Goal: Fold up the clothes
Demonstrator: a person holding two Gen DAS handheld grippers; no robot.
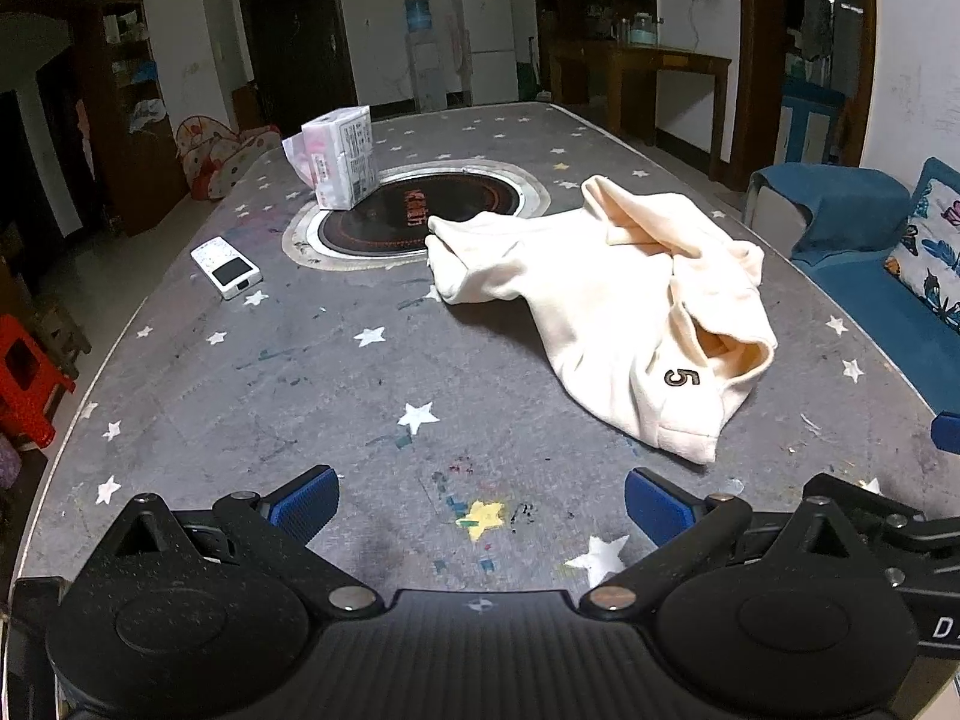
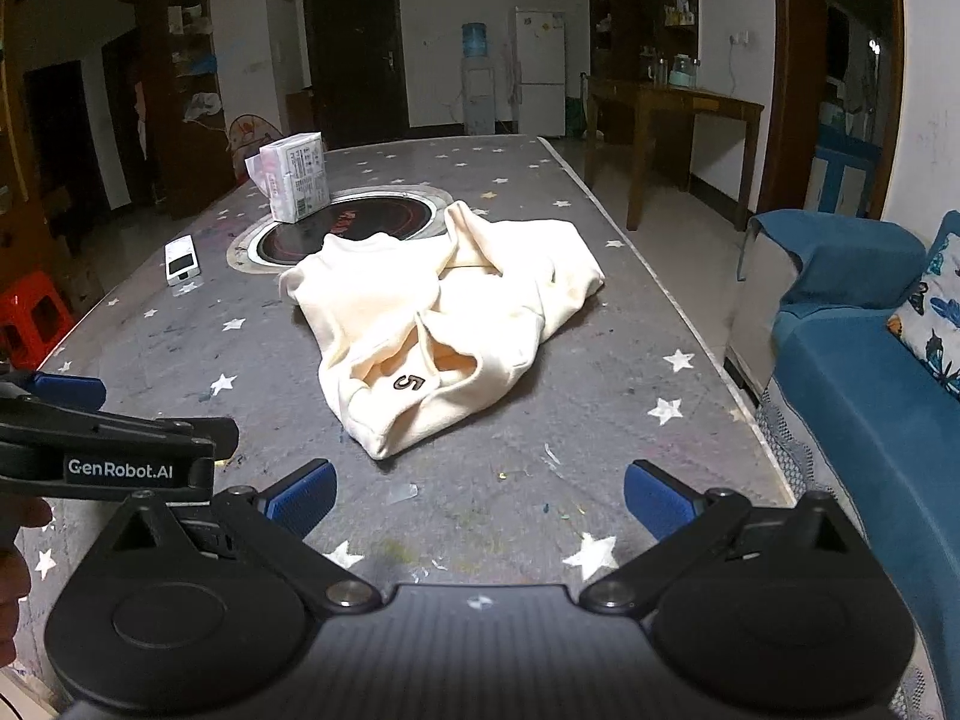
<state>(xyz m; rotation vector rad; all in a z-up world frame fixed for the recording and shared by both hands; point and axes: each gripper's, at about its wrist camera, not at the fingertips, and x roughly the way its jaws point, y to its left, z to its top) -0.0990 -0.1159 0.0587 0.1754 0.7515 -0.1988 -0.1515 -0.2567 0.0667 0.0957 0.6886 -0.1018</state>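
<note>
Dim room with white walls (image 2: 438, 6) and pale tiled floor (image 2: 672, 222). Far wall: dark door (image 2: 354, 54), water dispenser (image 2: 477, 78), white refrigerator (image 2: 540, 72). Right: wooden side table (image 2: 672, 120), blue sofa (image 2: 864, 360) with butterfly-print cushion (image 2: 936, 318). Left: dark shelving (image 1: 120, 102), red stool (image 1: 27, 378). Foreground: grey star-patterned tabletop (image 1: 270, 372).
</note>
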